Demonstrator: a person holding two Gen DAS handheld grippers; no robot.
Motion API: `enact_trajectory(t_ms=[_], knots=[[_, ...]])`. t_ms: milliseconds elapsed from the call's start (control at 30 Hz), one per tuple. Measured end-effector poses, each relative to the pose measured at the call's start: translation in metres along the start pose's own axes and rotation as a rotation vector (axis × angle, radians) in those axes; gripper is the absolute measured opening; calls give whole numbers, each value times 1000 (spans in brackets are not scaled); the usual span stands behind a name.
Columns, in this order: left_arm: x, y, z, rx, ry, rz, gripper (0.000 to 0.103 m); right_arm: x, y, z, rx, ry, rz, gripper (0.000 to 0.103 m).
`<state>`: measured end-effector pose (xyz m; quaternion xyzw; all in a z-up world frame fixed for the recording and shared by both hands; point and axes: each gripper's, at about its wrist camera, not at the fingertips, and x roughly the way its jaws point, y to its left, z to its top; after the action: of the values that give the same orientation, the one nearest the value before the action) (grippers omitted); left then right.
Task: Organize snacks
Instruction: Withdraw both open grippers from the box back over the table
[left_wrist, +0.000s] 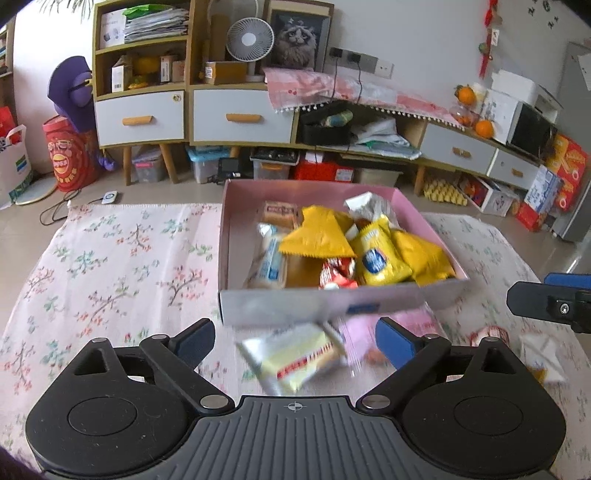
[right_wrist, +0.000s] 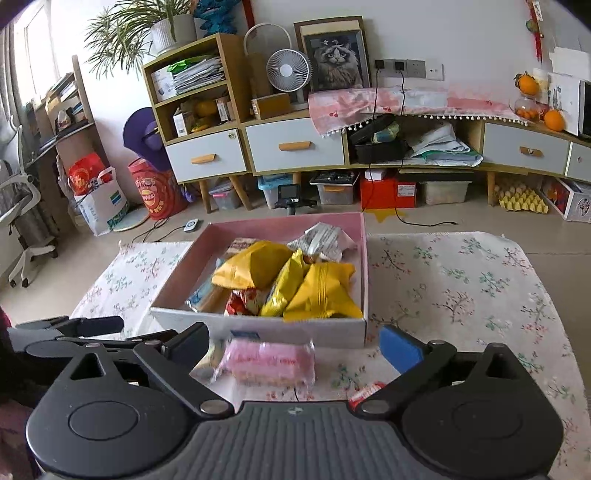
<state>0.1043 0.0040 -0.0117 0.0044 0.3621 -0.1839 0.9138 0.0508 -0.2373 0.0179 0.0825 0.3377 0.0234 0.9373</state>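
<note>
I have both grippers spread wide with nothing pressed between the pads. My left gripper (left_wrist: 295, 341) hangs over a pale yellow foil snack packet with a red stripe (left_wrist: 295, 360), which lies blurred on the floral pink-and-green cloth (left_wrist: 110, 266) just in front of the near wall of the open pink cardboard box (left_wrist: 332, 306); the packet sits between the fingers, but neither the dark pad nor the blue pad touches it. My right gripper (right_wrist: 295, 345) stands equally wide over a pink-wrapped rectangular snack packet (right_wrist: 269, 363), also lying on the cloth against the box's near wall (right_wrist: 258, 326) and clear of both pads.

Inside the box I count three large yellow packets: a triangular orange-yellow one (left_wrist: 317, 232), a bright yellow one with a blue emblem (left_wrist: 376, 256) and another yellow one (left_wrist: 424, 258) at the right wall. One long white-and-blue packet (left_wrist: 269, 262) lies along the left wall, one small red-and-white packet (left_wrist: 338, 275) by the near wall, one tan packet (left_wrist: 280, 212) and one crumpled white-and-grey packet (left_wrist: 369, 205) towards the far wall.

Outside the box, near the cloth's near right corner, I see one more small red-and-white wrapper (right_wrist: 365, 393) and one white packet (left_wrist: 543, 354), both partly hidden.
</note>
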Motion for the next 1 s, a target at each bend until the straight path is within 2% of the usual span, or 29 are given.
enact_trajectory(t_ms=[233, 367, 433, 700, 833, 1000], knots=[[-10, -2, -26, 10, 7, 0, 97, -15, 1, -24, -54, -10, -11, 86], [-13, -7, -38, 16, 16, -25, 97, -22, -4, -41, -72, -29, -1, 89], [-13, -12, -42, 37, 15, -37, 97, -22, -7, -47, -76, -4, 5, 89], [-2, -24, -52, 248, -41, -27, 97, -27, -19, -73, -160, 33, -49, 89], [8, -22, -53, 331, -42, -53, 97, -29, -24, -86, -243, 47, -59, 89], [24, -15, -53, 396, -21, -69, 97, -30, -34, -98, -273, 77, -33, 89]])
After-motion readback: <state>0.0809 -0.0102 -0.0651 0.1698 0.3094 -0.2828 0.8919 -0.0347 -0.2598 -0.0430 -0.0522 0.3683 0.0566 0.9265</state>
